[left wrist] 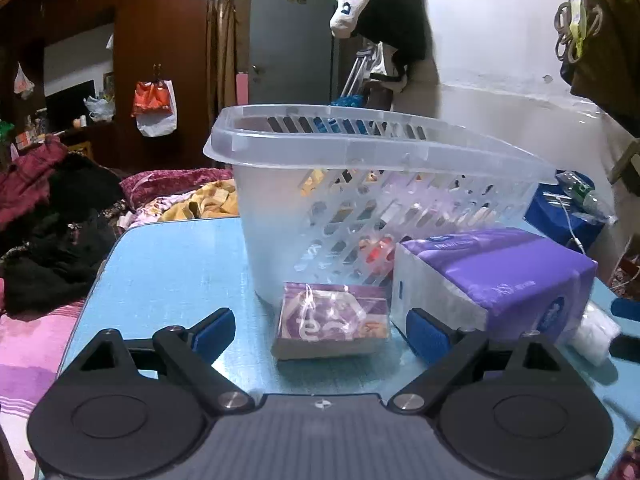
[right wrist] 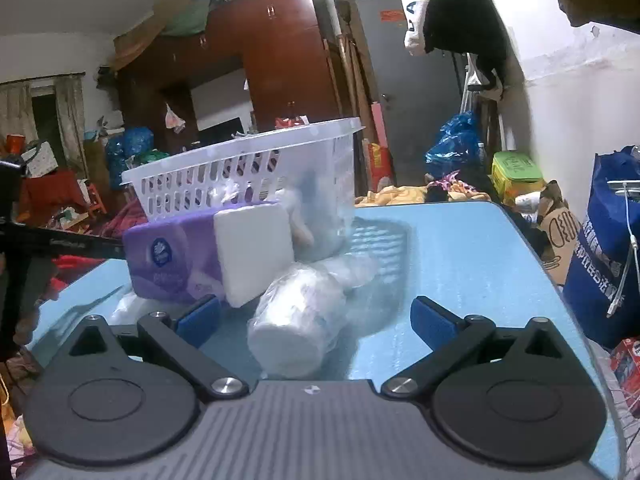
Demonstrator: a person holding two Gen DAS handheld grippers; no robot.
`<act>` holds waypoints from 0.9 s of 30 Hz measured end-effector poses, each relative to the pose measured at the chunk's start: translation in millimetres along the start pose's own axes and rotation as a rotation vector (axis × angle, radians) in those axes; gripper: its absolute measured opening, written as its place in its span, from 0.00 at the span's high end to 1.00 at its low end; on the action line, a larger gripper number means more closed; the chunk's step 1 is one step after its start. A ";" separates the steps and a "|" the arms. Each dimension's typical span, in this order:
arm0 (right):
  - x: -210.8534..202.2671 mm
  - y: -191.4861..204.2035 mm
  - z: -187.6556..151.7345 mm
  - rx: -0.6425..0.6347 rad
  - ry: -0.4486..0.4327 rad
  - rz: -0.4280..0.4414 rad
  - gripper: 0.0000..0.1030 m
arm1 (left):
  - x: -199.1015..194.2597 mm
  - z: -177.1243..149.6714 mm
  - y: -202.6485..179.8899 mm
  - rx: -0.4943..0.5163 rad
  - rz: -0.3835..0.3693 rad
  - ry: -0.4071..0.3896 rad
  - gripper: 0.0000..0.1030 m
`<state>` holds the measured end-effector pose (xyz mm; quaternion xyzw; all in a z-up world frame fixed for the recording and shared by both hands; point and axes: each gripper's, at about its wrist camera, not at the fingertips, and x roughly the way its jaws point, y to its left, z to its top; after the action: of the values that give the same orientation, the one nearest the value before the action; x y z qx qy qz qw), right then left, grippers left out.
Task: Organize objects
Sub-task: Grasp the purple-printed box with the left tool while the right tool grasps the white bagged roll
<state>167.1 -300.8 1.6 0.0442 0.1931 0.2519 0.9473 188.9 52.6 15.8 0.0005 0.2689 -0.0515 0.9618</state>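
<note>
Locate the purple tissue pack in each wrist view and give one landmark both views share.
Left wrist view: purple tissue pack lies right of centre, in front of the basket, beside a small purple box.
Right wrist view: the pack lies left of centre, against the basket.
Shared landmark: the clear plastic basket.

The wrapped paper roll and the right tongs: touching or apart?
Apart. The right wrist view shows the wrapped paper roll lying between the open right tongs, blue table visible beside each pad.
</note>
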 end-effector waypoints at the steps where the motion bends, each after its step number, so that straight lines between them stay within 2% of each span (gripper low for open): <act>1: 0.4 1.4 -1.7 -0.011 0.004 0.000 0.00 | 3.4 1.6 -0.7 0.004 0.004 0.005 0.08; 7: 0.5 6.6 -10.1 -0.081 0.022 -0.009 0.14 | 19.6 4.0 -0.4 -0.044 -0.040 0.044 0.08; 9: 1.6 7.4 -11.2 -0.085 0.031 -0.011 0.16 | 20.9 1.7 -1.1 -0.050 -0.047 0.049 0.08; 12: 2.2 11.6 -15.7 -0.103 0.046 -0.014 0.30 | 20.1 -1.7 1.8 -0.064 -0.041 0.054 0.08; 13: 2.2 12.9 -17.3 -0.106 0.047 -0.012 0.31 | 19.6 -3.3 3.3 -0.069 -0.028 0.054 0.08; 19: 2.0 14.7 -18.5 -0.113 0.030 -0.019 0.45 | 25.2 -9.4 7.2 -0.101 -0.057 0.071 0.08; 27: -3.1 11.2 -18.7 -0.119 0.001 0.008 0.49 | 29.7 -11.5 8.9 -0.124 -0.087 0.073 0.09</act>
<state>152.2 -292.8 -12.5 -0.0116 0.1781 0.2667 0.9471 209.1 58.9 -9.6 -0.0688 0.3064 -0.0765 0.9463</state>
